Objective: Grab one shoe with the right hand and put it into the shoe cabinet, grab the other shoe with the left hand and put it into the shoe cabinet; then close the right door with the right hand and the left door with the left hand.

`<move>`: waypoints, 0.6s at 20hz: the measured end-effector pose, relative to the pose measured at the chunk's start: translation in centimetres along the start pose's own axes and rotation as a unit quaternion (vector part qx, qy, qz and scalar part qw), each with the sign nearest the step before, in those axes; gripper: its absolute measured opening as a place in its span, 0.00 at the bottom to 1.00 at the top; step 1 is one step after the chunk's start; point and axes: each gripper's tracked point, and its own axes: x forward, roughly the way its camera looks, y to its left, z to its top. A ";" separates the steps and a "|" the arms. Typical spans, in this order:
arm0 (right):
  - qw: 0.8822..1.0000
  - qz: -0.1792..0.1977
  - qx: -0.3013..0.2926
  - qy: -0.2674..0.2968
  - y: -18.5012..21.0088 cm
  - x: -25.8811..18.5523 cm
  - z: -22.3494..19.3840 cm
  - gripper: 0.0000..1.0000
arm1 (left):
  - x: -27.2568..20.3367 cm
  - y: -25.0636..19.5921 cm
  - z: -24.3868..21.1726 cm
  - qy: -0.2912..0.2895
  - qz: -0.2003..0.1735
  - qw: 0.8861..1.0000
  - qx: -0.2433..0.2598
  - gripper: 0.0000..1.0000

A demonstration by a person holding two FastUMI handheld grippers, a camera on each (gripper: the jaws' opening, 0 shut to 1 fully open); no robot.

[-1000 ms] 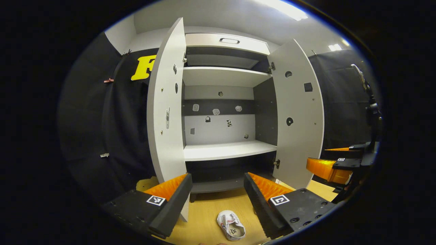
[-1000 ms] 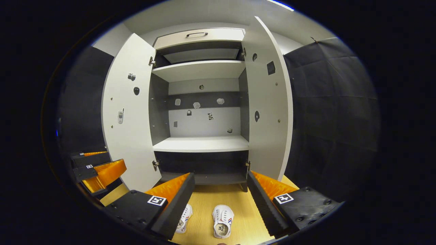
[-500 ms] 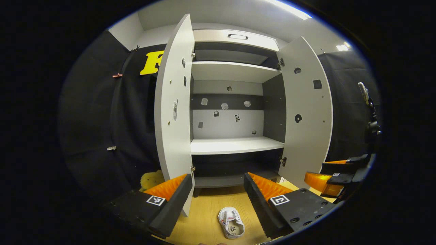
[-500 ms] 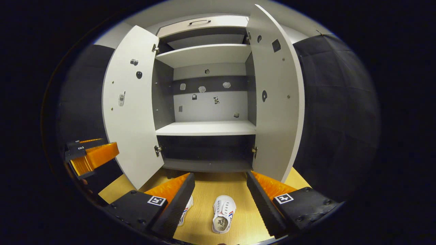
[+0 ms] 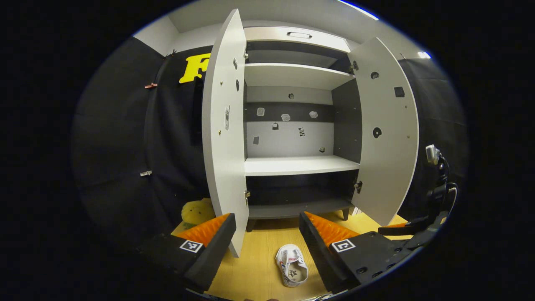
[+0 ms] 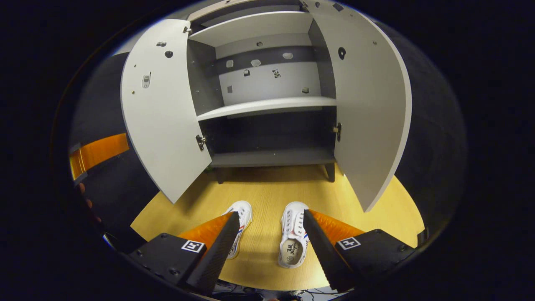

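Note:
Two small white shoes lie on the wooden floor before the open shoe cabinet (image 6: 267, 104). In the right gripper view the right shoe (image 6: 292, 240) sits just inside the right finger and the left shoe (image 6: 240, 223) peeks past the left finger. My right gripper (image 6: 269, 217) hangs open above them, touching neither. In the left gripper view one shoe (image 5: 292, 271) lies between the fingers of my open left gripper (image 5: 267, 221), which stays above it. Both cabinet doors, the left door (image 6: 161, 113) and the right door (image 6: 372, 117), stand wide open.
The cabinet has a white middle shelf (image 5: 299, 165) and a dark bottom shelf (image 6: 271, 158). A yellow soft object (image 5: 195, 211) lies on the floor left of the left door. The other gripper (image 5: 411, 229) shows at the right edge of the left gripper view.
My right gripper has tilted down toward the floor and closer to the shoes, which now show whole. The left gripper's view has shifted slightly, with the cabinet sitting higher.

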 end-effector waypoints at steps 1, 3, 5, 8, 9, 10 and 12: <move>1.000 0.004 0.006 0.013 0.2 0.5 -1.0 0.99 | 0.1 0.2 -0.5 0.007 0.002 1.000 -0.003 0.95; 0.999 0.007 0.014 0.036 0.5 1.4 -3.0 0.99 | 0.3 0.6 -1.5 0.023 0.007 1.000 -0.010 0.95; 0.998 0.009 0.015 0.060 0.6 2.5 -5.1 0.99 | 0.4 0.9 -2.3 0.034 0.013 0.999 -0.005 0.95; 0.996 0.007 0.005 0.088 0.2 4.4 -7.8 0.99 | 0.6 0.5 -3.4 0.041 0.006 0.999 0.027 0.95; 0.995 0.005 0.003 0.098 0.0 5.0 -8.8 0.99 | 0.7 0.2 -4.1 0.049 -0.001 0.999 0.025 0.95; 0.994 0.003 0.003 0.108 -0.2 5.5 -9.7 0.99 | 0.7 0.0 -4.7 0.057 -0.004 0.998 0.018 0.95; 0.992 0.000 0.003 0.125 -0.5 6.5 -11.5 0.99 | 0.8 -0.3 -5.6 0.072 -0.008 0.997 -0.001 0.95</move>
